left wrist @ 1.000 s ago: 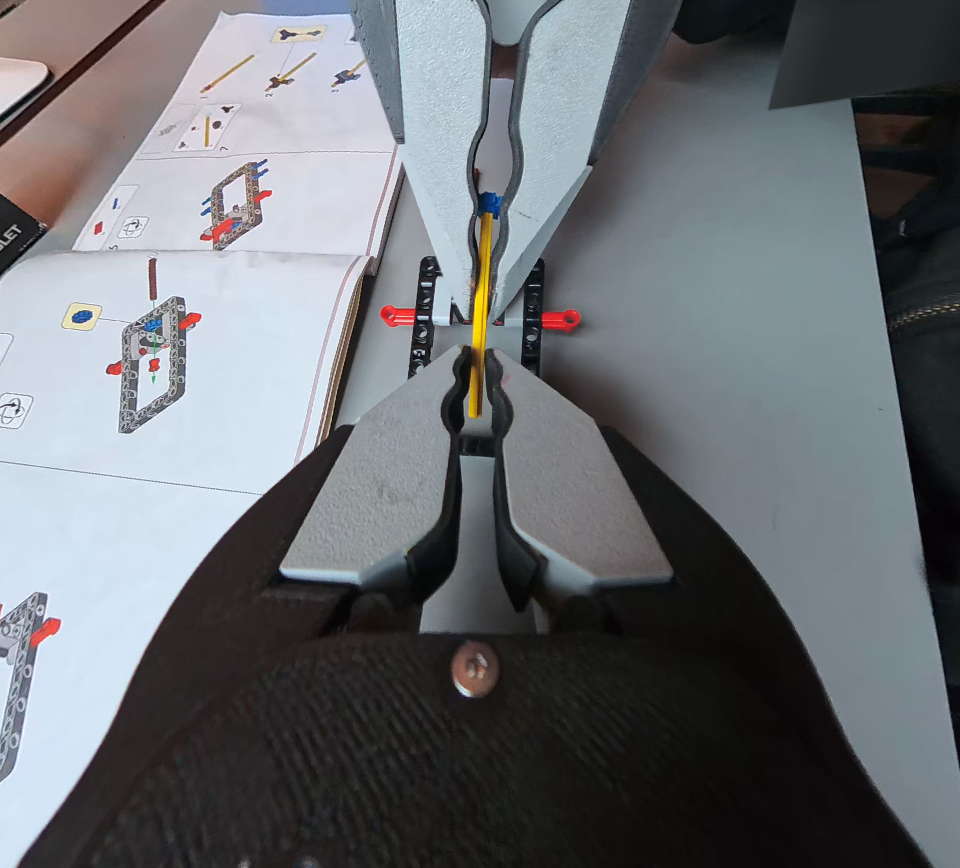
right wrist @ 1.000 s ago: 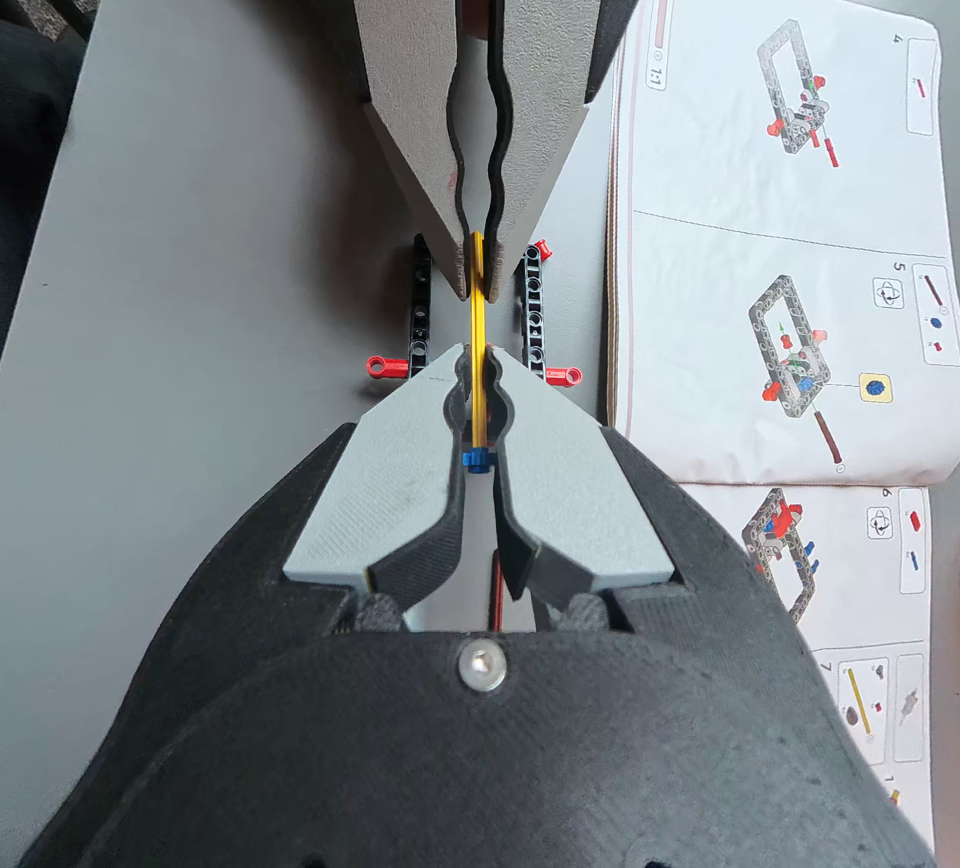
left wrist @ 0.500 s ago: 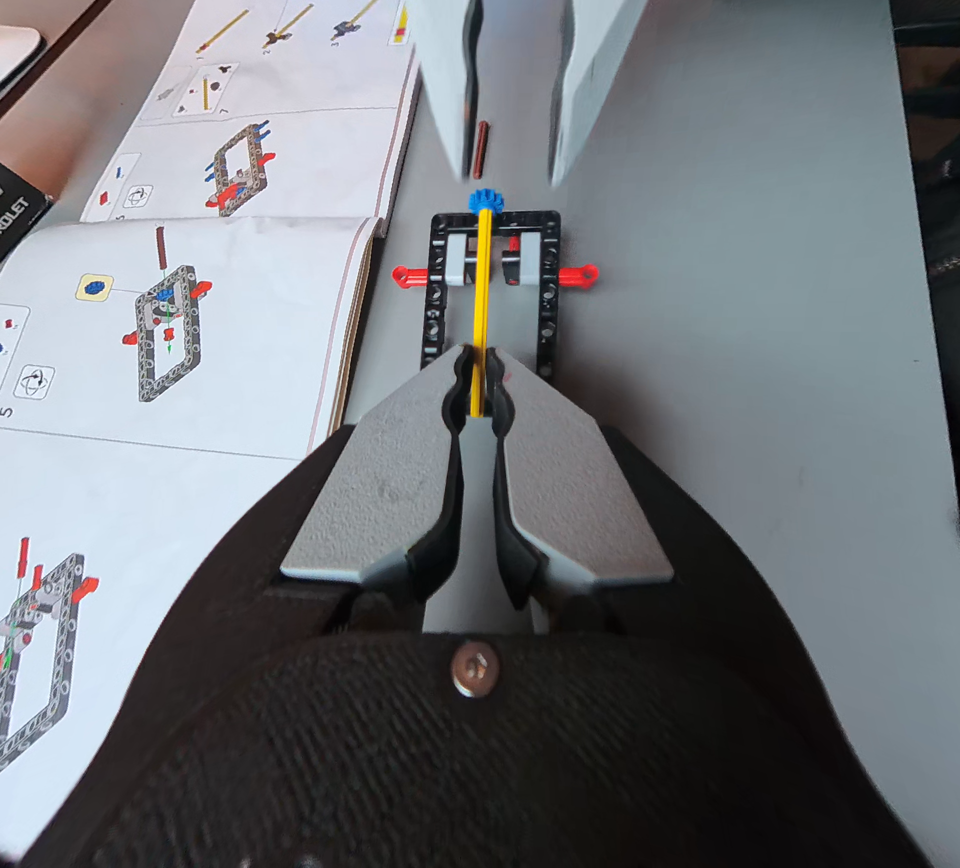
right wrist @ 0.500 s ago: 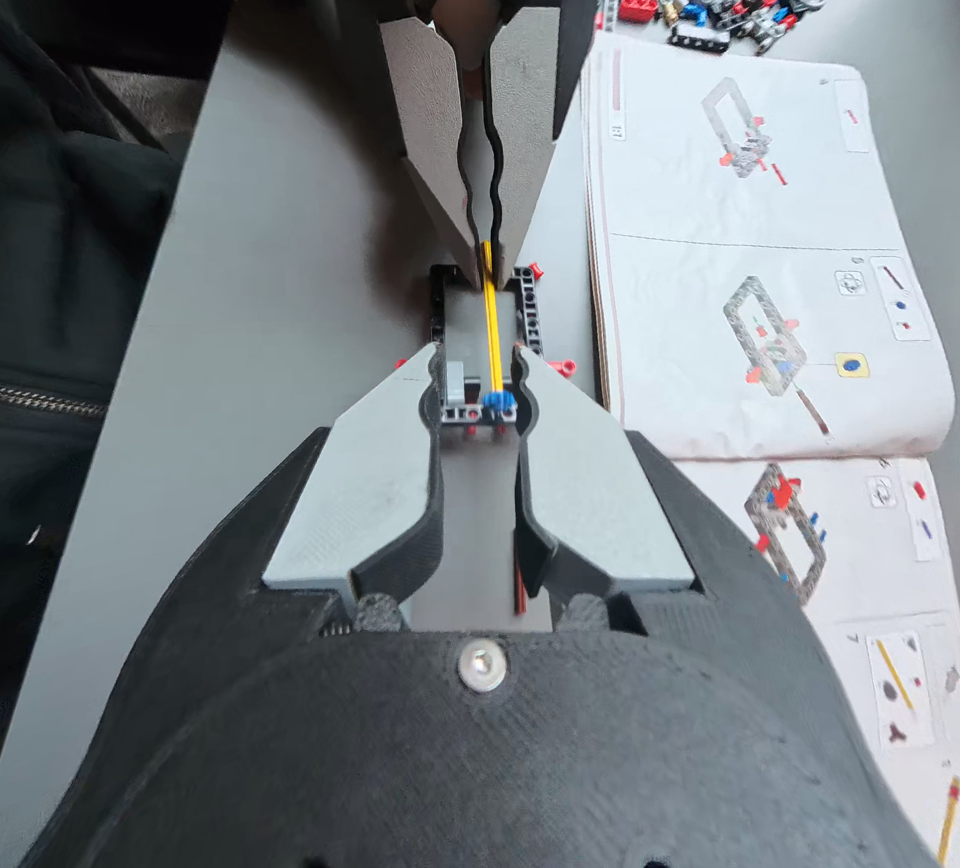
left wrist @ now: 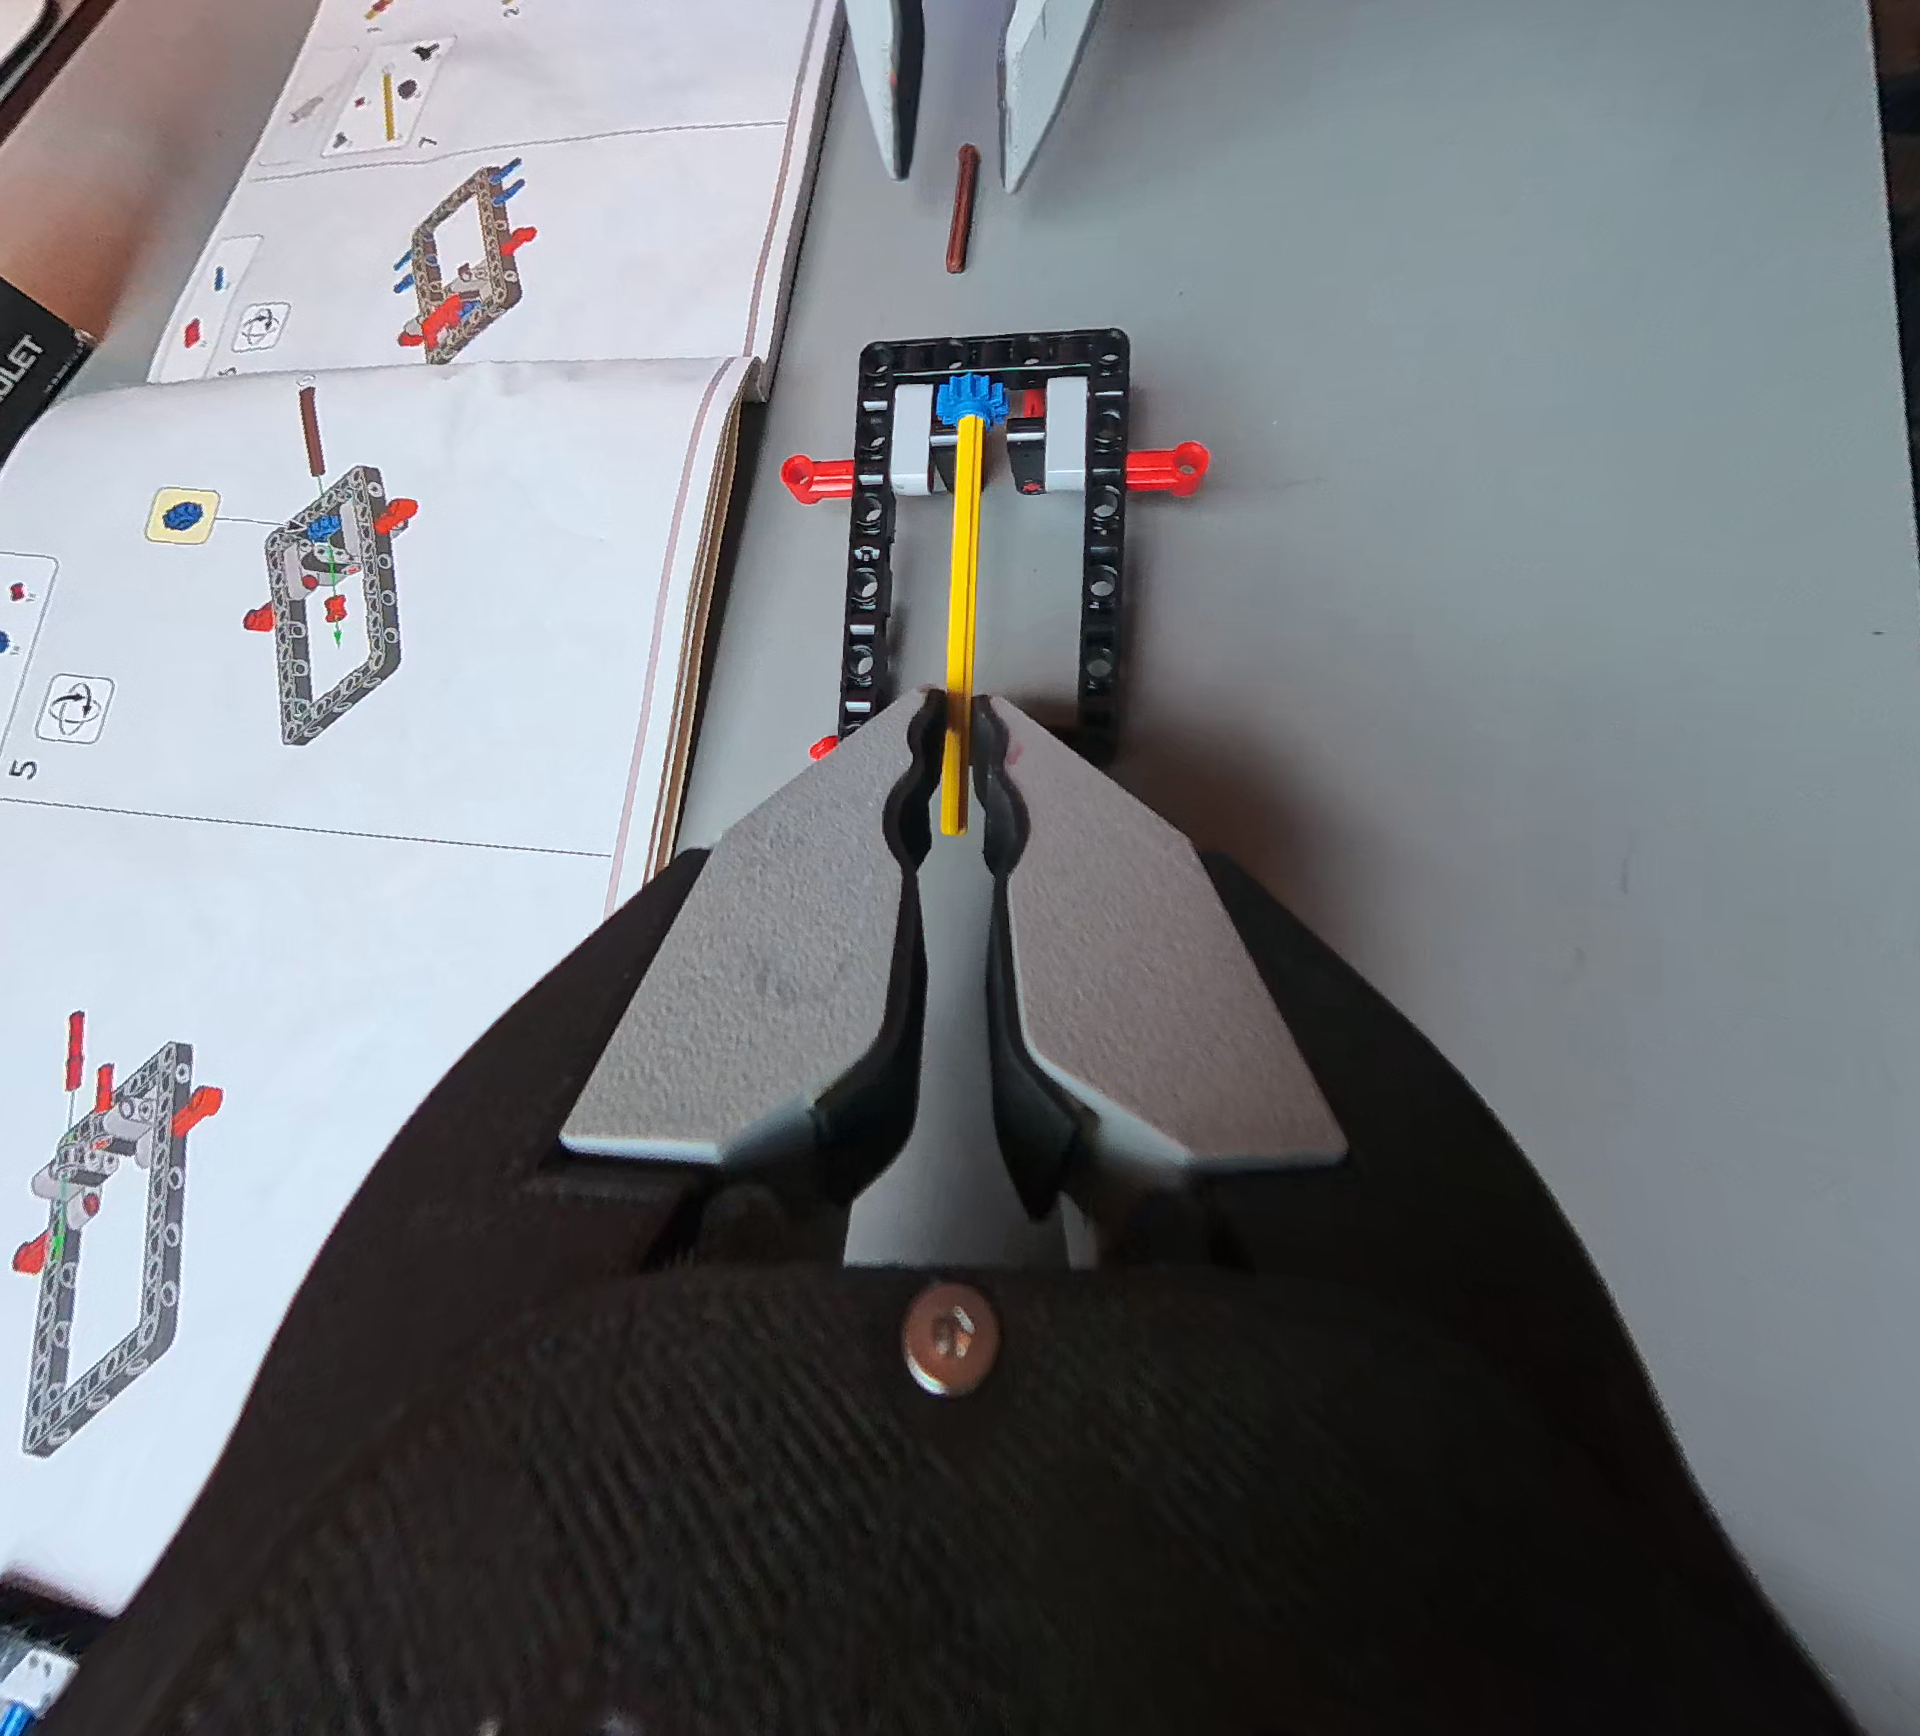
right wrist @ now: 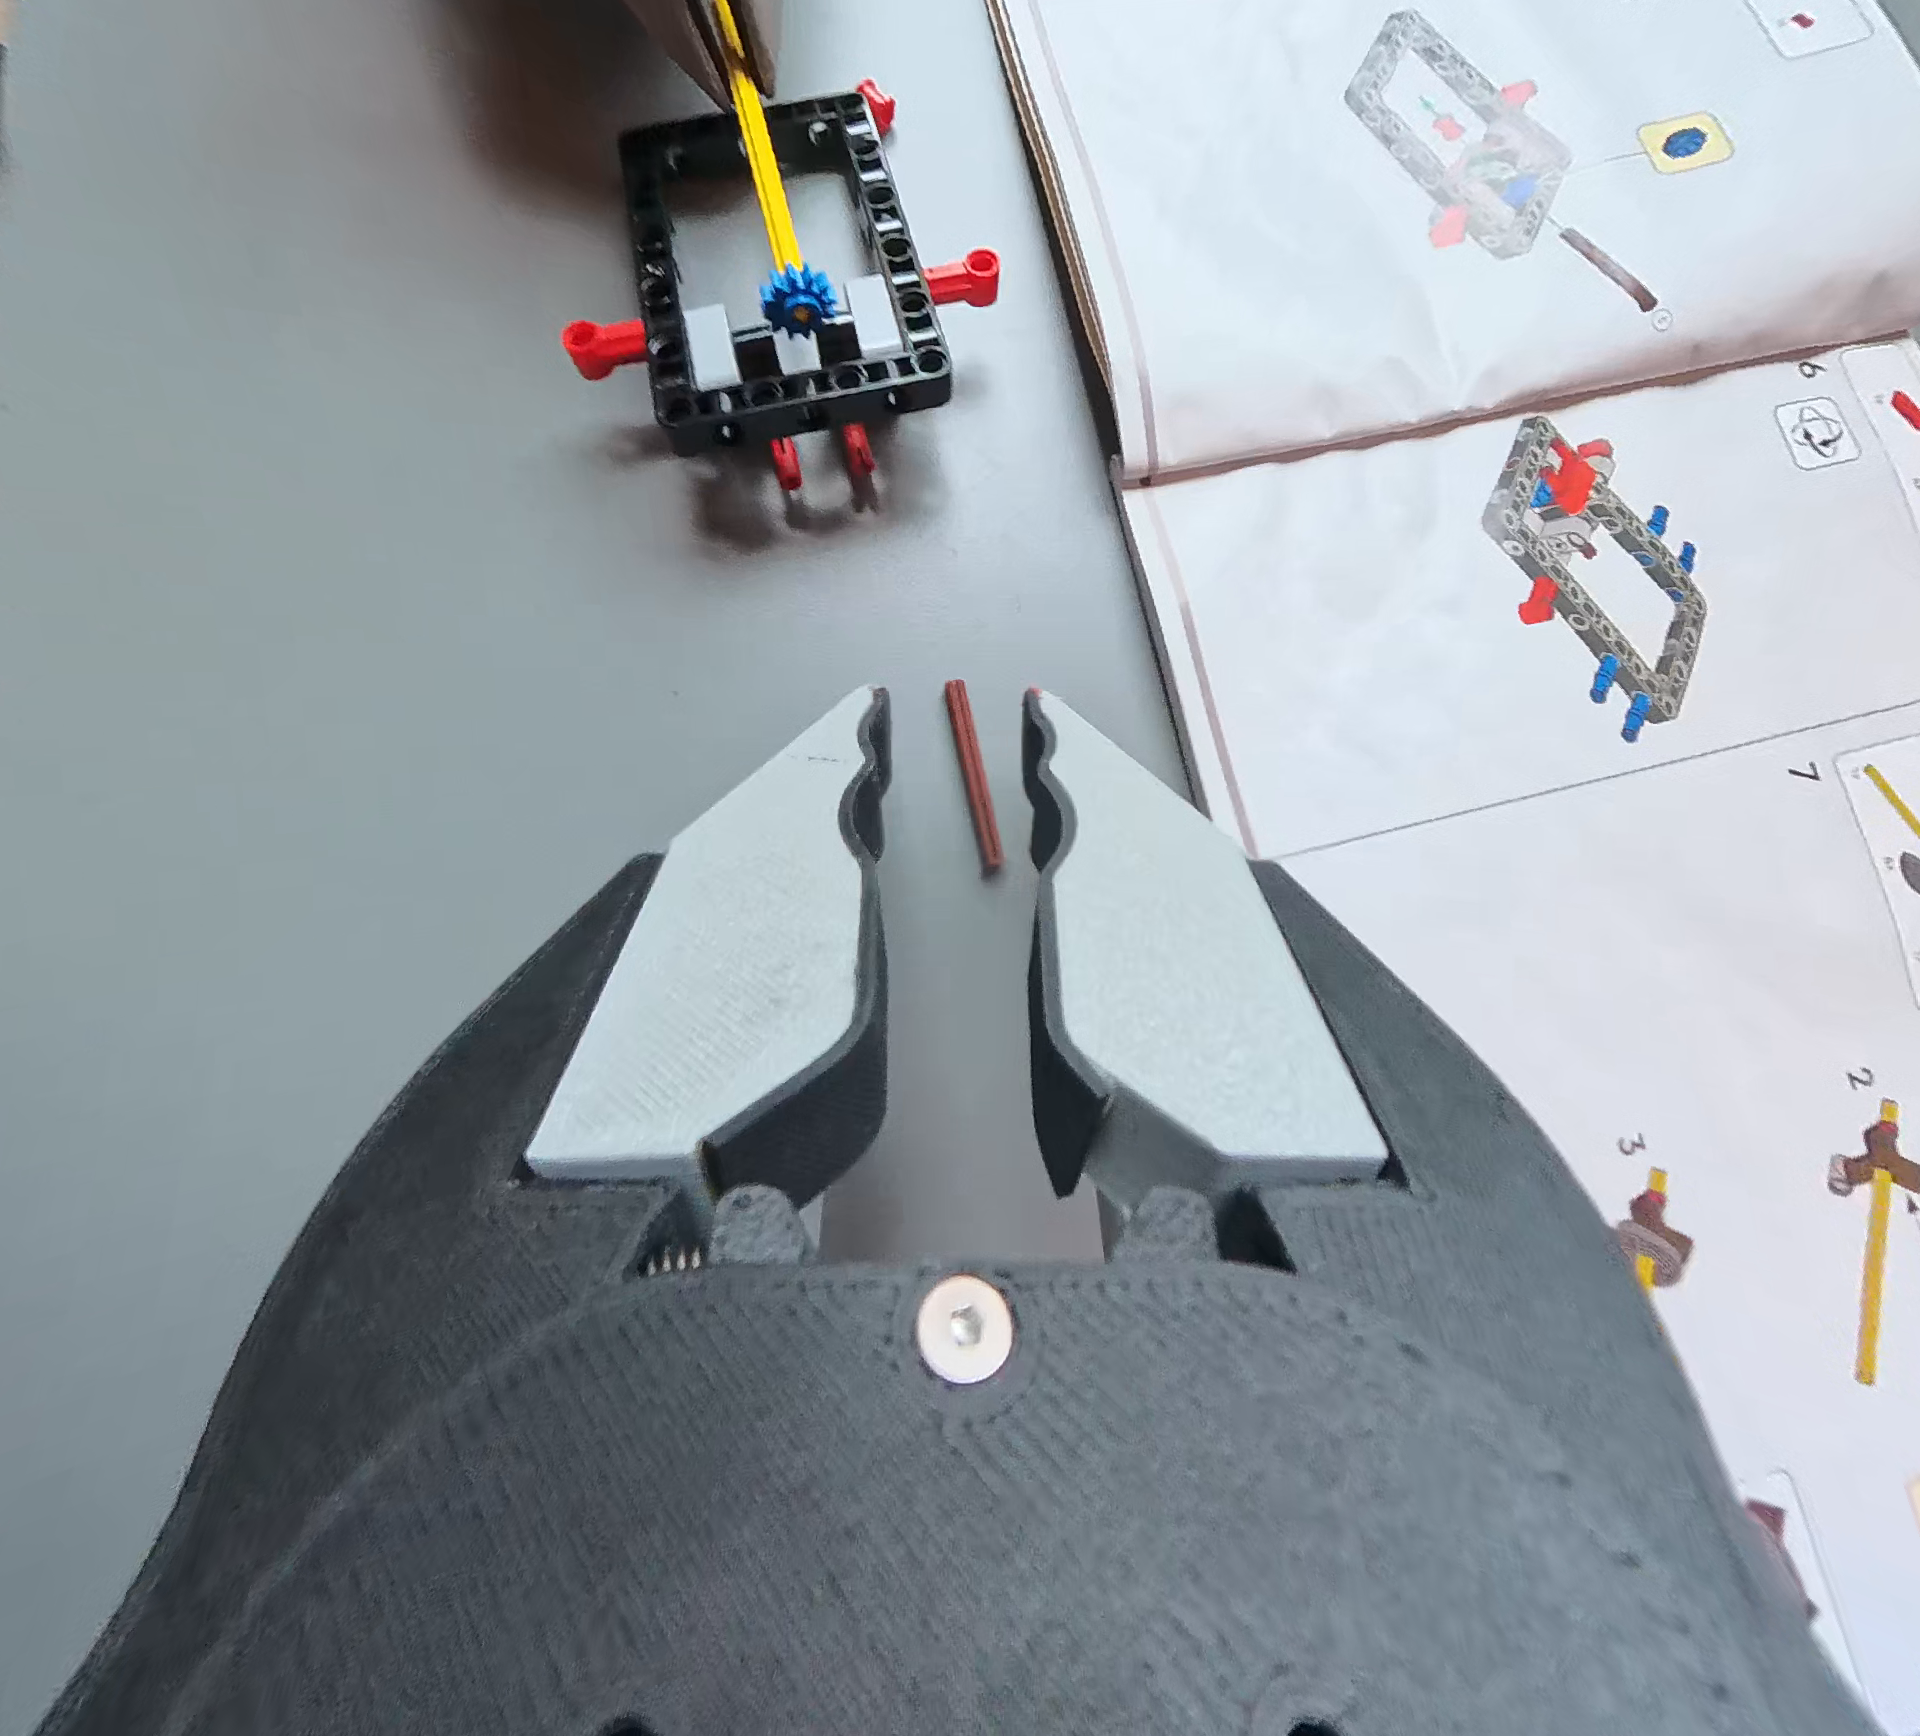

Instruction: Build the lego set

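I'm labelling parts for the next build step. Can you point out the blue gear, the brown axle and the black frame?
blue gear (right wrist: 795, 297): right wrist view, its toothed face.
brown axle (right wrist: 975, 777): right wrist view, mid-shaft, lying on the table.
black frame (left wrist: 1103, 543): left wrist view, its right side beam.

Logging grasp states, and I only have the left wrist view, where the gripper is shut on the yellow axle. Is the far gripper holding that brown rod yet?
Observer: No. In the right wrist view the right gripper is open. The brown rod lies flat on the table between its fingers, touching neither.
Operator: Is there anything on the black frame's far edge that I can't see?
Observer: Yes. Two red pins stick out of the black frame on that edge, pointing toward the right gripper.
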Demonstrator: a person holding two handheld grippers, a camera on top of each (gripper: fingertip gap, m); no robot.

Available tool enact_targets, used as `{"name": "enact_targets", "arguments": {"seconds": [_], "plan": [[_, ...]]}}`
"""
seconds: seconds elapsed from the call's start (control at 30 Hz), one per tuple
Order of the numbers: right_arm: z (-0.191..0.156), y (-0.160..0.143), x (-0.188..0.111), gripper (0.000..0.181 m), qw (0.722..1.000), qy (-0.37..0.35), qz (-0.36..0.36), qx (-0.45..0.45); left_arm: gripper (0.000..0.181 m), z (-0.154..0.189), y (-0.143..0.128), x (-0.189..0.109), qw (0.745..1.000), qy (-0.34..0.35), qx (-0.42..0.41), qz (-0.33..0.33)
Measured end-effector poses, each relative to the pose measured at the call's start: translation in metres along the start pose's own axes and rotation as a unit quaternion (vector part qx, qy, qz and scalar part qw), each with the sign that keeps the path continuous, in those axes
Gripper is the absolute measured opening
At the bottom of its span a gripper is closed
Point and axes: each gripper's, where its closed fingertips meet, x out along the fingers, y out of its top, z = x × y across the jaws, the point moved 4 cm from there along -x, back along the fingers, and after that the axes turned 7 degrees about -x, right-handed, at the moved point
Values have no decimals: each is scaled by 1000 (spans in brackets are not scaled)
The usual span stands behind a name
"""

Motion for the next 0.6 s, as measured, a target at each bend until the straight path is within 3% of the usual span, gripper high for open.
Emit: {"name": "enact_targets", "arguments": {"seconds": [0.3, 0.43, 0.6], "plan": [[6, -27, -3, 18, 999, 9, -34, 13, 3, -1, 0, 0, 1000, 0, 4, 0], [8, -28, -3, 2, 1000, 4, -29, 3, 3, -1, 0, 1, 1000, 3, 8, -3], [5, -26, -1, 1, 1000, 14, -24, 2, 3, 0, 1, 2, 1000, 4, 8, -1]]}}
